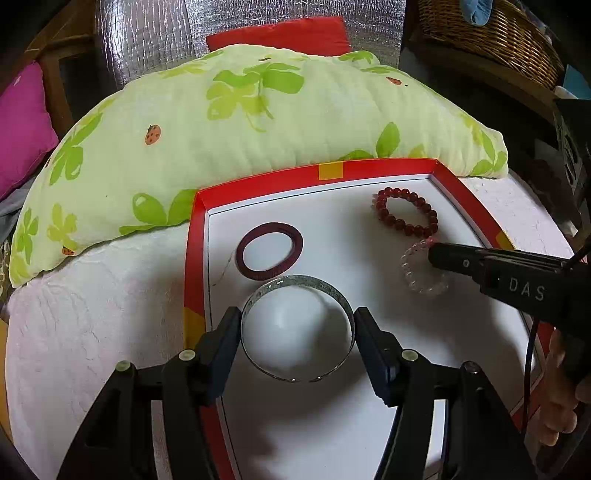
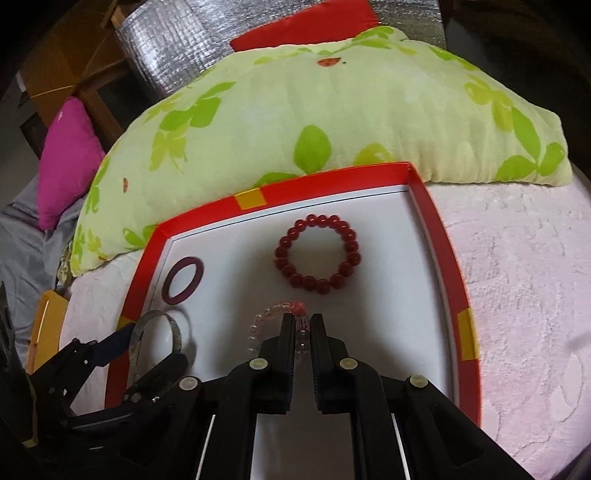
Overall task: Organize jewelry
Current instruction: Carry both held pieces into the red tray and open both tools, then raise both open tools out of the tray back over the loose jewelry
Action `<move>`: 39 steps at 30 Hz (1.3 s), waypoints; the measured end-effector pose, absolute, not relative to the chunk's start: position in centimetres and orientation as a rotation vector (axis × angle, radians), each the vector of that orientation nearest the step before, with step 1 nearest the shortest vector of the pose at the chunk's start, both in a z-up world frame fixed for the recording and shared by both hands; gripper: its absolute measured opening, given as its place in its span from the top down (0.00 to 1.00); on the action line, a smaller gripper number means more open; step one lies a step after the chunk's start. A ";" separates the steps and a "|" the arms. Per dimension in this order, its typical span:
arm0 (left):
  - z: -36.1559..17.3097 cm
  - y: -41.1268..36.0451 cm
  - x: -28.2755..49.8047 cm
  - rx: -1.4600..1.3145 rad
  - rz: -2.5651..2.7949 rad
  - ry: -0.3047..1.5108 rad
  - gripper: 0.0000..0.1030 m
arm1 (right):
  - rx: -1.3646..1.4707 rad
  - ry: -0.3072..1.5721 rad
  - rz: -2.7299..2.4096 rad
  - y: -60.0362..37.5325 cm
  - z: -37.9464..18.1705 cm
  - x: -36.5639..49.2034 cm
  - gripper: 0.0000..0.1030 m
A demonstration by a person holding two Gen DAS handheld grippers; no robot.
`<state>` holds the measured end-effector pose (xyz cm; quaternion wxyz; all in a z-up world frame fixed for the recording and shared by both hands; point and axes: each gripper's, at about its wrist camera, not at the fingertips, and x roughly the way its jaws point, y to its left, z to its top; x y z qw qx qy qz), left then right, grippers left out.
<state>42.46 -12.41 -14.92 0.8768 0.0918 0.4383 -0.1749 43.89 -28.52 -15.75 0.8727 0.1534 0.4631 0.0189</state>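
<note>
A shallow red-rimmed tray (image 1: pixel 280 175) (image 2: pixel 332 182) with a white floor lies on a white padded surface. My left gripper (image 1: pixel 297 321) (image 2: pixel 147 343) is shut on a wide silver bangle (image 1: pixel 295 281) (image 2: pixel 176 334), one pad on each side, just above the tray's near left part. A maroon ring bangle (image 1: pixel 269 229) (image 2: pixel 201 273) lies flat beyond it. My right gripper (image 2: pixel 302 321) (image 1: pixel 434 253) is shut on a clear bead bracelet (image 2: pixel 258 321) (image 1: pixel 410 271) with one pink bead. A dark red bead bracelet (image 2: pixel 317 284) (image 1: pixel 399 223) lies near the tray's far right corner.
A green leaf-print pillow (image 1: pixel 258 110) (image 2: pixel 332 110) presses against the tray's far edge, with a red cushion (image 1: pixel 280 35) behind it. A magenta cushion (image 1: pixel 22 125) sits at the left and a wicker basket (image 1: pixel 491 33) at the far right. A hand (image 1: pixel 561 406) holds the right gripper.
</note>
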 end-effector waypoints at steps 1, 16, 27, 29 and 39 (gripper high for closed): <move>-14.9 -12.5 42.5 0.194 -0.361 0.917 0.38 | 0.316 0.965 0.029 -28.7 -15.8 43.8 0.90; -12.3 -12.0 39.6 0.204 -0.317 0.868 0.33 | 0.278 0.980 0.016 -29.9 -14.1 40.9 0.88; -9.3 -11.1 34.8 0.222 -0.275 0.782 0.30 | 0.232 0.940 0.030 -28.5 -12.0 36.1 0.75; -9.0 -11.0 34.0 0.223 -0.269 0.772 0.30 | 0.226 0.929 0.036 -28.3 -11.5 35.0 0.75; -7.5 -8.9 29.6 0.195 -0.251 0.741 0.30 | 0.225 0.895 0.051 -27.5 -10.1 29.8 0.58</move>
